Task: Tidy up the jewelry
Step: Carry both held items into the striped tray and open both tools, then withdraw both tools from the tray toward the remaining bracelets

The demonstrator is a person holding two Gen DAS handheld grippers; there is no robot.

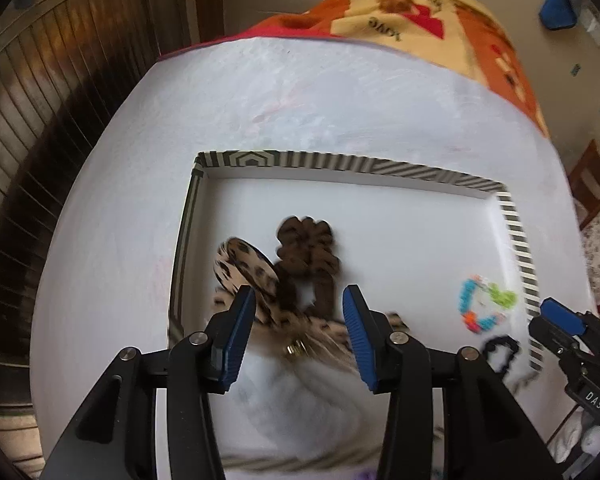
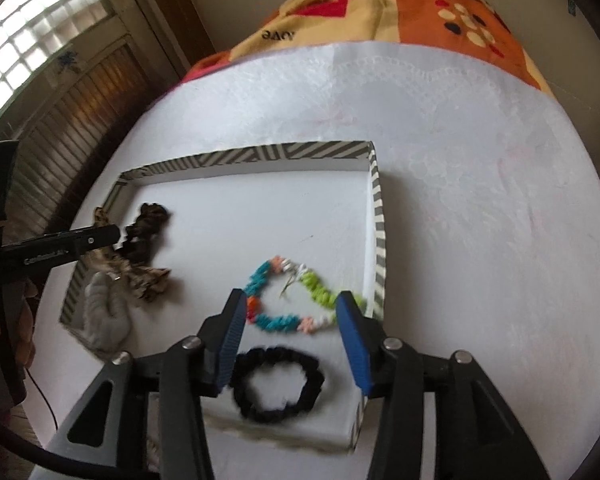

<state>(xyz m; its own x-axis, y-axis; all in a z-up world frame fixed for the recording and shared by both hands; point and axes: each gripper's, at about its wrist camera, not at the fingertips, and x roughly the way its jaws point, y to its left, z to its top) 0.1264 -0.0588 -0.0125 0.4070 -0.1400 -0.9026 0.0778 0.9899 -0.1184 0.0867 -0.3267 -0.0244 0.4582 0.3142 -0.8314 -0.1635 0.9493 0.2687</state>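
Note:
A shallow white tray with a black-and-white striped rim [image 1: 284,159] [image 2: 260,152] lies on a white table. In it are a dark brown scrunchie [image 1: 308,256] [image 2: 146,232], a leopard-print hair piece [image 1: 246,268] [image 2: 148,280], a multicoloured beaded bracelet [image 1: 482,304] [image 2: 296,298] and a black scrunchie [image 2: 278,384] [image 1: 500,350]. My left gripper [image 1: 300,308] is open and empty, just above the leopard piece and brown scrunchie. My right gripper [image 2: 292,312] is open and empty, its fingers on either side of the bracelet, above the black scrunchie. It also shows in the left wrist view [image 1: 560,316].
The white table [image 1: 300,100] [image 2: 480,160] carries an orange, red and cream blanket [image 1: 420,8] [image 2: 400,4] at its far edge. A dark slatted wooden door [image 1: 40,120] stands to the left. A grey cloth [image 2: 104,312] lies at the tray's near left corner.

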